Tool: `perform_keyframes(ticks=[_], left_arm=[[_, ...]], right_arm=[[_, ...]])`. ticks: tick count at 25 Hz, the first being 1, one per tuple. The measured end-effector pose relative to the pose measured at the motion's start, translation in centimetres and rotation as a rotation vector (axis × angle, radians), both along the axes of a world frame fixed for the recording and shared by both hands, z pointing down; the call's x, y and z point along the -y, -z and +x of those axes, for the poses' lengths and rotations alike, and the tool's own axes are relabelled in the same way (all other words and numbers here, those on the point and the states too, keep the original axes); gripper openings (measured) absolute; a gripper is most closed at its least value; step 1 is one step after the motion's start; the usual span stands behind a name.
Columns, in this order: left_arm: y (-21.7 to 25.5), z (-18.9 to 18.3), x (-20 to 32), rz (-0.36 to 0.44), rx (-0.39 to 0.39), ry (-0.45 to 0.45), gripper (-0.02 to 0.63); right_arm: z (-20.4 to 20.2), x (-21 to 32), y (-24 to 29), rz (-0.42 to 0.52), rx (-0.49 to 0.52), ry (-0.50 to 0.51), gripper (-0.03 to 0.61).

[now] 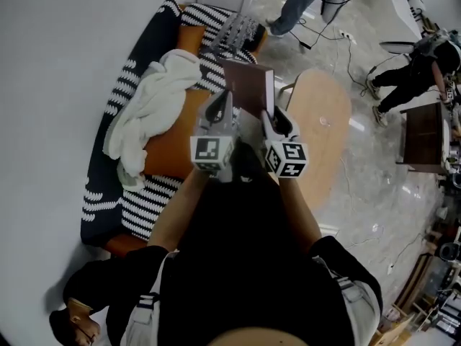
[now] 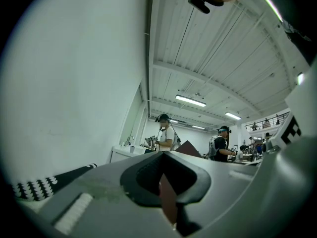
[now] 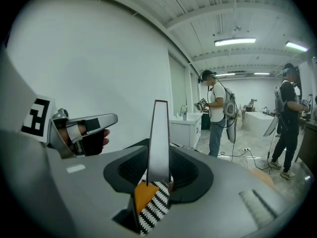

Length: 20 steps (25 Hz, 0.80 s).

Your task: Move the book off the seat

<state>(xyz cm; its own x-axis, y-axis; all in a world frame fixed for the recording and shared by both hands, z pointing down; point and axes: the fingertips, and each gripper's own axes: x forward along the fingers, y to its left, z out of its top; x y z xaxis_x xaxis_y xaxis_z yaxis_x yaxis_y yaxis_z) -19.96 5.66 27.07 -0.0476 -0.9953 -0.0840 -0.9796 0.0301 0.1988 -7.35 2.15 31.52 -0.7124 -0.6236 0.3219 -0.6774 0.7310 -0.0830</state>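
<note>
Maroon book [image 1: 250,86], orange seat [image 1: 175,141], black-and-white striped cover [image 1: 153,199], white cloth [image 1: 155,105], pale wood table [image 1: 325,125]

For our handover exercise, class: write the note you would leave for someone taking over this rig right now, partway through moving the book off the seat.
Left gripper: shut on the book, at its left edge.
Right gripper: shut on the book's right edge.
Book: held upright between both grippers, apparently lifted above the orange seat. A white cloth lies on the seat.
Done: book picked up.
Left: carry it clear of the seat, set it down, perhaps on the wooden table at right, then release.
</note>
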Motion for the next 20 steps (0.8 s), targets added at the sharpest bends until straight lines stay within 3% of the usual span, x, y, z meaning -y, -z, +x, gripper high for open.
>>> perform_keyframes(ticks=[12, 17, 20], left_arm=[[0.2, 1.3, -1.4, -0.031, -0.046, -0.008, 0.003], [-0.8, 2.4, -1.4, -0.040, 0.011, -0.046, 0.003], [-0.1, 3.2, -1.4, -0.034, -0.008, -0.059, 0.003]], right_arm=[[1.6, -1.6, 0.6, -0.021, -0.019, -0.024, 0.143], [2.7, -2.0, 0.8, -0.032, -0.021, -0.041, 0.143], [3.6, -2.1, 0.7, -0.035, -0.021, -0.055, 0.143]])
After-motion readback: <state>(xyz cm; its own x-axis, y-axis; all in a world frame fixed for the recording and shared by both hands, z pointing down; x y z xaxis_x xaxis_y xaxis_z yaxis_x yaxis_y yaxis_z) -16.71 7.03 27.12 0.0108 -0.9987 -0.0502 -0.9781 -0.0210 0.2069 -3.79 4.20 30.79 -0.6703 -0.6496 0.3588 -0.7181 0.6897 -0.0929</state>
